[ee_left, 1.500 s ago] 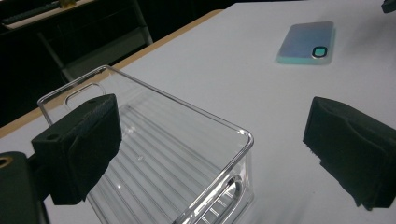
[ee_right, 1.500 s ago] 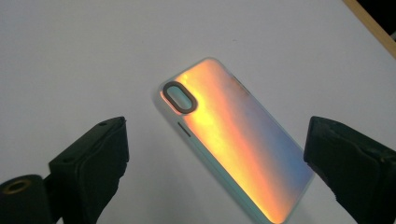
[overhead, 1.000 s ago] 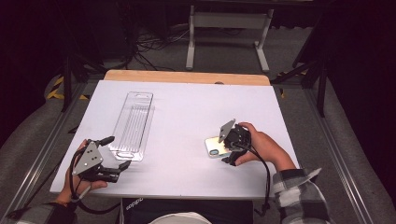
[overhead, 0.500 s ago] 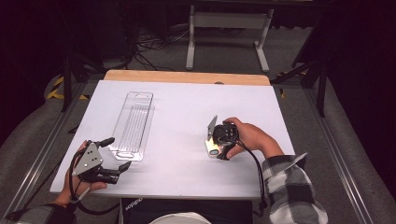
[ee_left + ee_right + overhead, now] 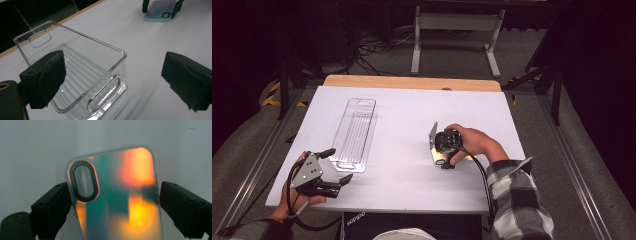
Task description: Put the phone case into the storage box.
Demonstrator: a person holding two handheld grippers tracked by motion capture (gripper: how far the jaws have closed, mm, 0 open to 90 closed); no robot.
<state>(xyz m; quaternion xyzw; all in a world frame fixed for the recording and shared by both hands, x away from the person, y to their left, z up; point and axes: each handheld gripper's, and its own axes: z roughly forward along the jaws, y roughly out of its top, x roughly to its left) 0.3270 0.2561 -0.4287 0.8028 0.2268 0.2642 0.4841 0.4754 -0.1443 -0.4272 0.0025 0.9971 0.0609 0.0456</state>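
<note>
Iridescent translucent phone case (image 5: 115, 195) with its oval camera cut-out lies flat on the white tabletop (image 5: 412, 120), right of centre. Right gripper (image 5: 438, 150), shifted leftward since a second ago, now straddles it with jaws wide, not yet gripping. Left gripper (image 5: 339, 167) waits wide open beside the clear plastic tray (image 5: 354, 134).

A white table (image 5: 407, 120) carries a clear plastic tray (image 5: 354, 134) and, apparently flat, an iridescent phone case (image 5: 117, 195).

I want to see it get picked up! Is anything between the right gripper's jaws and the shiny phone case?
Nothing visible. The phone case lies on the white table right between the open jaws of the right hand-held gripper.
</note>
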